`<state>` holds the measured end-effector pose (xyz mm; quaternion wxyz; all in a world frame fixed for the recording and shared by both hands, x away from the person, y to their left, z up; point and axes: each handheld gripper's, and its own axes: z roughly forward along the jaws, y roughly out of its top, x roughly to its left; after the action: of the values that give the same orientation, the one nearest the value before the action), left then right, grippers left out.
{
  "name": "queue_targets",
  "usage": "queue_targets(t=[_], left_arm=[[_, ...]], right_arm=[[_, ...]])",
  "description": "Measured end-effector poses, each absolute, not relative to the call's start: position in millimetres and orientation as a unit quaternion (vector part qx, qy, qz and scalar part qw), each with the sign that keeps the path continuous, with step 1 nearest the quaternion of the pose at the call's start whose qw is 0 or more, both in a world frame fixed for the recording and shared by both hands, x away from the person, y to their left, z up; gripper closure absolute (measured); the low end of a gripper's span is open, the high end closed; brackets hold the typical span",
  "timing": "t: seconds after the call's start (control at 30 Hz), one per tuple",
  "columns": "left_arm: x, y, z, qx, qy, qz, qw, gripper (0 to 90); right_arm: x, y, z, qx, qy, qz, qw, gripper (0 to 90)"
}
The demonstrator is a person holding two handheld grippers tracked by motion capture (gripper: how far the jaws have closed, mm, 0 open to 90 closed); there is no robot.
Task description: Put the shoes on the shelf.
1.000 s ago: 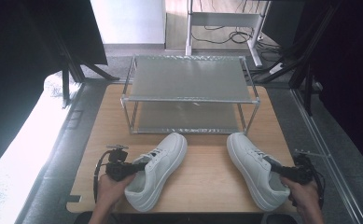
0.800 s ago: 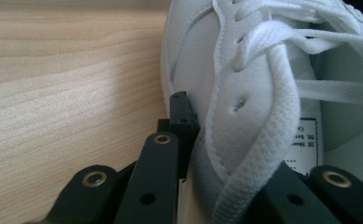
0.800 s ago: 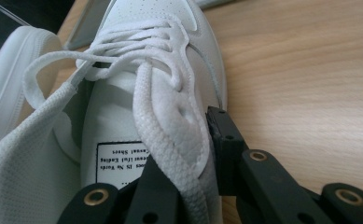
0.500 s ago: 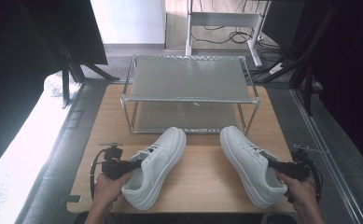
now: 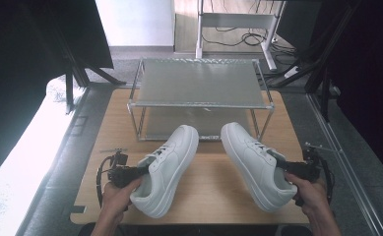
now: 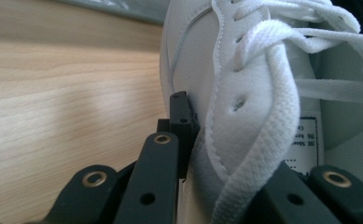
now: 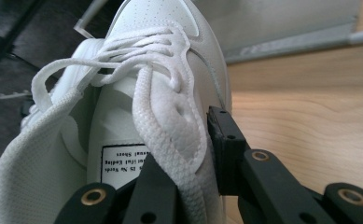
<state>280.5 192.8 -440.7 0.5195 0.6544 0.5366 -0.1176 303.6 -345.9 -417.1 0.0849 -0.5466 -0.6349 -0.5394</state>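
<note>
- Gripping each white sneaker by the side wall of its collar keeps the toes free, pointing at the two-tier metal rack, probably to go on a shelf.
- Left gripper is clamped on the left shoe, low over the wooden table.
- Right gripper pinches the right shoe, raised and tilted, forearm angled in from the bottom corner.

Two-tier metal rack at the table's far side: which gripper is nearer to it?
About even, the right slightly nearer. The right gripper, clamped on the right white sneaker, sits below the rack's right corner; the left gripper, gripping the left white sneaker, sits below its left corner.
</note>
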Motion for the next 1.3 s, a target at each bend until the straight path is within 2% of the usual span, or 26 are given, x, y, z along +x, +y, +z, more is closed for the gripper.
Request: queue_targets(t=[0.57, 0.87, 1.3], left_arm=[[279, 183, -410, 0.622, 0.535, -0.087, 0.565, 84.0], [288, 177, -385, 0.599, 0.541, -0.066, 0.586, 83.9], [308, 157, -361, 0.579, 0.546, -0.038, 0.605, 84.0]], right_arm=[[311, -332, -385, -0.534, -0.608, -0.58, 0.09, 81.9], [319, -324, -357, -0.534, -0.592, -0.599, 0.073, 81.7], [343, -295, -339, -0.553, -0.56, -0.615, 0.05, 81.7]])
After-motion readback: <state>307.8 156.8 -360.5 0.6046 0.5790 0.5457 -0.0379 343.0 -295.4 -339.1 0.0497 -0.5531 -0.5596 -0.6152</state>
